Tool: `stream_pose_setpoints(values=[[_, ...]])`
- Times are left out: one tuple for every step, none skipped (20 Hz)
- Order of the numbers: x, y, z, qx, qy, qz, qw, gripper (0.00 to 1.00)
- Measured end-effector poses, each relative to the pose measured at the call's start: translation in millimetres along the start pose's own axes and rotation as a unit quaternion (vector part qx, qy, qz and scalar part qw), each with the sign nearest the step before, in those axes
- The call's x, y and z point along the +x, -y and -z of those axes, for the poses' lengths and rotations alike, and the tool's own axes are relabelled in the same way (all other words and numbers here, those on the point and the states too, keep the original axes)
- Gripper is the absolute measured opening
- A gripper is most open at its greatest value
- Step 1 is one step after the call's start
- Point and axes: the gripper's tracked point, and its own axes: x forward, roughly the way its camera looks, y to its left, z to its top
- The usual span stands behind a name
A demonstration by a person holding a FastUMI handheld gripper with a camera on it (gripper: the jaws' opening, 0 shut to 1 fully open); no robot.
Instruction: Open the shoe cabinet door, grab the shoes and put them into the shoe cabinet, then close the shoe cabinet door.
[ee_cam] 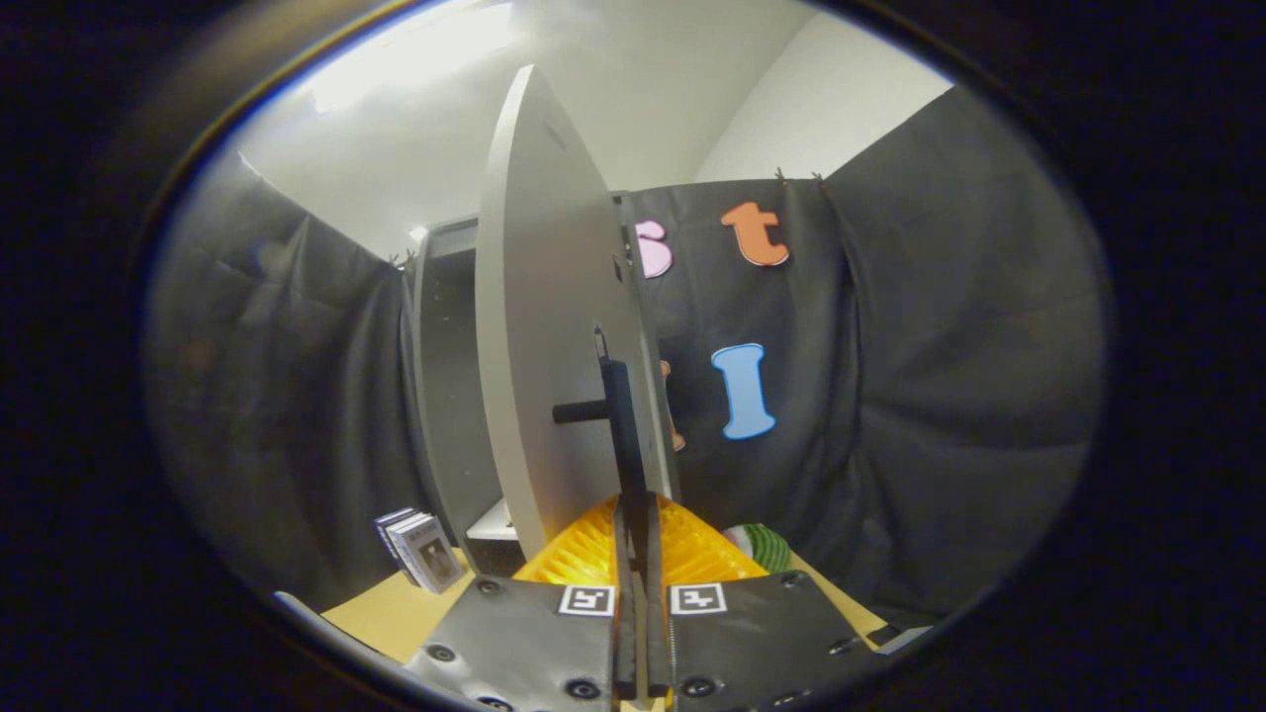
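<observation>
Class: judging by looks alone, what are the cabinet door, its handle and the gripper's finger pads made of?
Door: probably painted board, smooth matte grey.
Handle: matte black bar, metal or plastic, unclear.
Pads: ribbed orange, likely rubber or soft plastic. The gripper is shut on the handle.

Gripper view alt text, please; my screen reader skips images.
The gripper, its orange fingers closed on the black door handle, holds the white cabinet door swung open edge-on. The dark cabinet stands behind, small cards lean at its base, and a green striped object lies beyond the fingers.
</observation>
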Motion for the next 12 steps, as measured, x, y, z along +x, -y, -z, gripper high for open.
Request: stream_pose_setpoints(values=[[-1,2,1,0.002,-0.001,0.007,1.000,0.05],[-3,3,1,0.004,-0.001,0.013,1.000,0.05],[-4,5,1,0.004,-0.001,0.017,1.000,0.04],[-3,7,1,0.004,0.000,0.020,1.000,0.04],[-3,8,0,0.003,0.002,0.024,1.000,0.04],[-4,8,-1,0.004,0.003,0.021,1.000,0.04],[-6,5,-4,0.005,0.005,0.016,1.000,0.04],[-1,13,-2,-0.002,0.007,0.027,1.000,0.03],[-3,17,-4,-0.008,0.011,0.036,0.999,0.02],[-5,20,-6,-0.008,0.014,0.040,0.999,0.02],[-5,22,-8,-0.006,0.016,0.044,0.999,0.02],[-5,22,-8,-0.004,0.019,0.051,0.999,0.02]])
